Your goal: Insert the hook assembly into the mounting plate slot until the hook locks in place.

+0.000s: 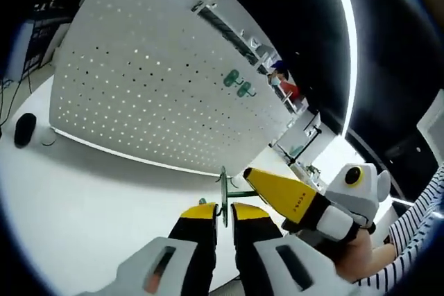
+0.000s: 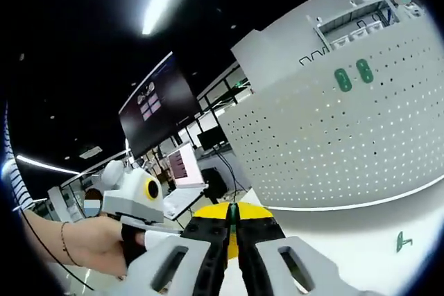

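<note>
White surface (image 1: 90, 199) below white perforated mounting plate (image 1: 152, 88). Left tool (image 1: 223, 221) pinching thin green metal hook assembly (image 1: 224, 195); right tool (image 2: 233, 230) pinching it too. Next: carry toward slot at twelve o'clock.

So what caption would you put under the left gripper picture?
Both grippers, left and right, pinch a green hook before the white pegboard.

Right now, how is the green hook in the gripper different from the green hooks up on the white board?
The held hook is pinched in the left gripper, low over the table; the board hooks sit high on the white board. The held hook is one piece alone; the board hooks are a pair, side by side. The held hook looks like a thin stick with a side arm; the board hooks look like rounded blobs. All are green.
</note>
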### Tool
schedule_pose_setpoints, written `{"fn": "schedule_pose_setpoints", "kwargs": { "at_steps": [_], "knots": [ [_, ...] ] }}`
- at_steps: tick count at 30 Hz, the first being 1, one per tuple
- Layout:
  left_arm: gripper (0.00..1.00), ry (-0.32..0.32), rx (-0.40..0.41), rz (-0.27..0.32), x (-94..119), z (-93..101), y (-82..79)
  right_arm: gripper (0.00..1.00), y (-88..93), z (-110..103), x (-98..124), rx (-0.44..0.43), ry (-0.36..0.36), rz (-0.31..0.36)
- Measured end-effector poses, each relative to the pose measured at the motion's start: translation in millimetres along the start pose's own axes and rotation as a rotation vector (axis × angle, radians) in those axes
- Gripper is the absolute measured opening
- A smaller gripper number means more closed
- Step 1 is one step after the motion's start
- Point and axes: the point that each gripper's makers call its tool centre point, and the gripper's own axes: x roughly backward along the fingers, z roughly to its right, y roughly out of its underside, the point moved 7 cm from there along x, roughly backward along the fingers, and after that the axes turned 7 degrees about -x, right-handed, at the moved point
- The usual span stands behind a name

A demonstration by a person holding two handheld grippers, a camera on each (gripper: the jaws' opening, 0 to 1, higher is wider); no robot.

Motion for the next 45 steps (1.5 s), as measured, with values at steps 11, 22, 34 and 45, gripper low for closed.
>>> {"fn": "schedule_pose_setpoints", "kwargs": {
  "at_steps": [11,22,34,45],
  "knots": [
    [0.03,-0.005,-0.004,0.005,1.3,-1.1,1.6,0.0,1.6,-3.7,-1.0,0.046,-0.016,-0.01],
    [0.01,-0.066,-0.038,-0.049,1.6,-6.6,8.4,0.1,6.3,4.6,-0.5,0.02,0.004,-0.046],
    [0.01,-0.164,-0.331,0.0,7.3,-7.8,-7.7,0.14,5.3,0.5,2.6,-0.042,-0.043,-0.037],
    [0.01,-0.198,-0.555,0.064,10.6,7.9,-18.6,0.08,0.9,-6.8,2.1,-0.065,-0.073,0.0]
  ]
}}
